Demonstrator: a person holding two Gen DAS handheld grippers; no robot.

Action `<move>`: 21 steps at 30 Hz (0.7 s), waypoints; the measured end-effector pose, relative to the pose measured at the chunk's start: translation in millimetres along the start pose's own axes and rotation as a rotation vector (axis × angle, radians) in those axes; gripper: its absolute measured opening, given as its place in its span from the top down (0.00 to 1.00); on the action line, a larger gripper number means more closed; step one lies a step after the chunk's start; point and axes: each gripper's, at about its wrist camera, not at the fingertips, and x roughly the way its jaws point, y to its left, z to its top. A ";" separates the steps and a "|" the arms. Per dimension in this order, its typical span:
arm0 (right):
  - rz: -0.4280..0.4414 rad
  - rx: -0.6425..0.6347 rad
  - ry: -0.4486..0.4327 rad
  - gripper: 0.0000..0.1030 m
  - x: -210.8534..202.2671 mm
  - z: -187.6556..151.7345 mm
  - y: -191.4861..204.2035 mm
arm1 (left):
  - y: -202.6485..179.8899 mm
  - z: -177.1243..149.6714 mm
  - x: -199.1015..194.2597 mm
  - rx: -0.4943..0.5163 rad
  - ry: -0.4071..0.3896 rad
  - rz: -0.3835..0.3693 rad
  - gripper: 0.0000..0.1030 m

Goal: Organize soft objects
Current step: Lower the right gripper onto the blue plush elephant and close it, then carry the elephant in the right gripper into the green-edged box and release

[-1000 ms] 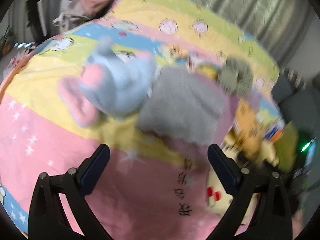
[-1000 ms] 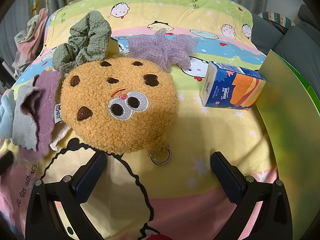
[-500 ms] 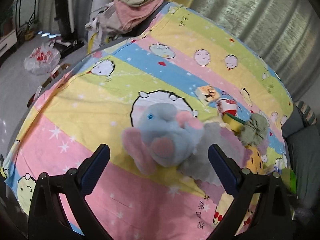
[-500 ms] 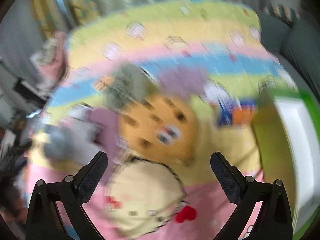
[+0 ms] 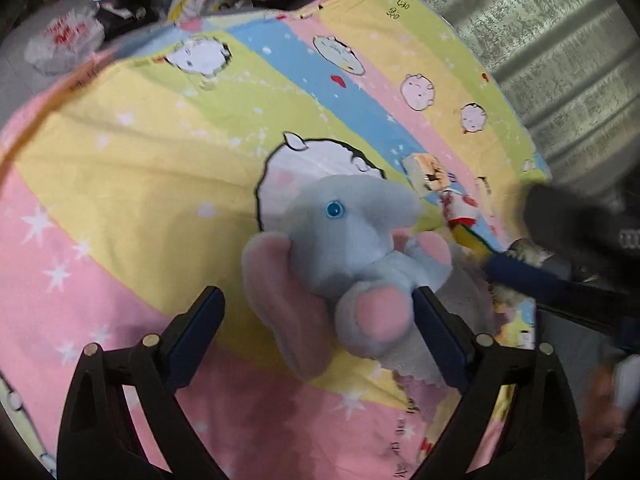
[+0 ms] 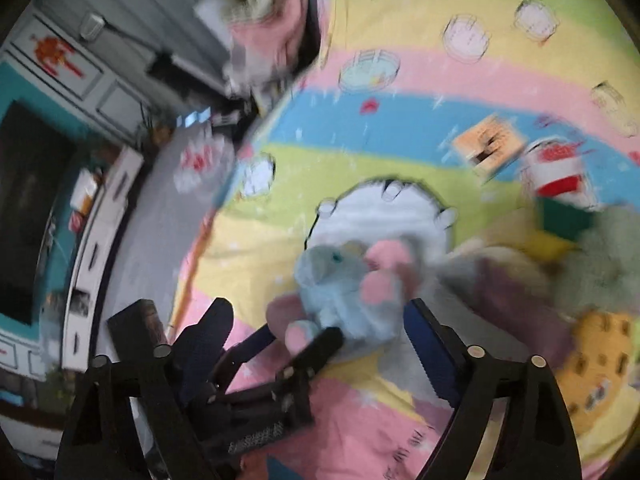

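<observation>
**A:** What have I got under the left gripper point(image 5: 318, 334)?

**B:** On my left wrist feed, the plush elephant point(image 5: 344, 256), pale blue with pink ears and pink foot pads, lies on the striped cartoon bedsheet point(image 5: 140, 168). It sits between my two fingers. The right-hand finger point(image 5: 438, 340) looks to be touching its foot; the left-hand one stands apart from the pink ear. So the jaws are spread wide, not squeezing it.

**A:** And my right gripper point(image 6: 318, 338)?

**B:** Also wide apart, nothing pinched. Its feed is blurred, but I see the same elephant point(image 6: 340, 292) ahead of it, with the left gripper point(image 6: 298, 344) reaching in from below, its fingers either side of the toy.

**A:** What lies beside the elephant?

**B:** A grey cloth point(image 5: 460, 308) just behind it, touching. In the right wrist view a green scrunchie point(image 6: 600, 264) and a brown cookie plush point(image 6: 596, 364) sit further off at the edge. The left feed shows my right gripper's dark blue finger point(image 5: 532, 280) coming in near the cloth.
</observation>
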 end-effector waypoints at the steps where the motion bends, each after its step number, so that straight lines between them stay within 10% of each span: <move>1: 0.004 -0.005 0.043 0.15 14.7 3.9 0.5 | 0.7 0.9 0.3 -0.008 0.003 -0.026 0.16; 6: -0.126 -0.050 0.106 0.16 56.0 11.5 -1.0 | -6.5 -1.0 6.5 0.003 0.040 -0.132 0.42; 15: -0.147 -0.006 0.139 0.13 80.9 13.8 -27.7 | -24.1 -6.5 2.3 0.097 0.001 -0.125 0.50; 21: -0.142 -0.083 0.069 0.34 62.9 -3.4 -13.4 | -45.7 -8.9 -24.8 0.174 -0.065 -0.159 0.65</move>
